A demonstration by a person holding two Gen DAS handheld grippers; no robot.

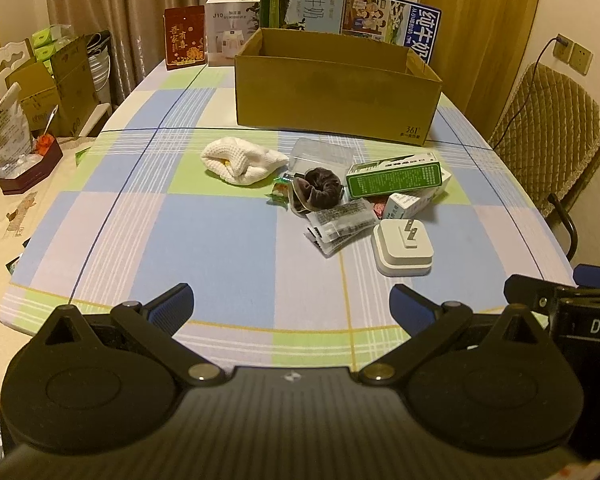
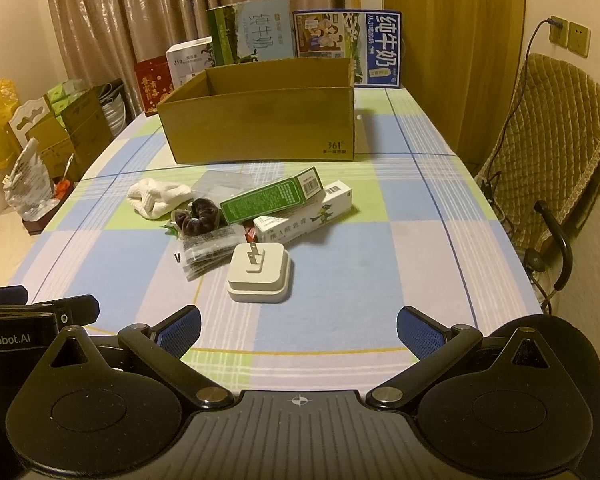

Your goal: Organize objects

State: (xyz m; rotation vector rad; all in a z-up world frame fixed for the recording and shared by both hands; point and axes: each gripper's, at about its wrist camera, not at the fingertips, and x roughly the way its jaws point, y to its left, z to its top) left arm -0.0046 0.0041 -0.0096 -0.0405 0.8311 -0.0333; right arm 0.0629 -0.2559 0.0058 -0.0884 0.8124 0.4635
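A pile of small items lies mid-table in front of an open cardboard box (image 1: 332, 100) (image 2: 260, 128): a white knit cloth (image 1: 240, 160) (image 2: 156, 198), a dark velvet scrunchie (image 1: 320, 188) (image 2: 198, 220), a green carton (image 1: 394, 179) (image 2: 272, 200), a white carton (image 2: 304, 218), clear sachets (image 1: 340, 226) (image 2: 208, 254) and a white plug adapter (image 1: 404, 246) (image 2: 259, 272). My left gripper (image 1: 292, 306) hangs open over the near table edge, well short of the pile. My right gripper (image 2: 298, 332) is open too, just before the adapter. Neither holds anything.
Milk cartons and gift boxes (image 1: 304, 0) (image 2: 346, 46) stand behind the cardboard box. A quilted chair (image 1: 548, 132) (image 2: 548, 152) stands at the right edge. Boxes and a bag (image 1: 8, 136) crowd the left side. The other gripper shows at each frame's edge.
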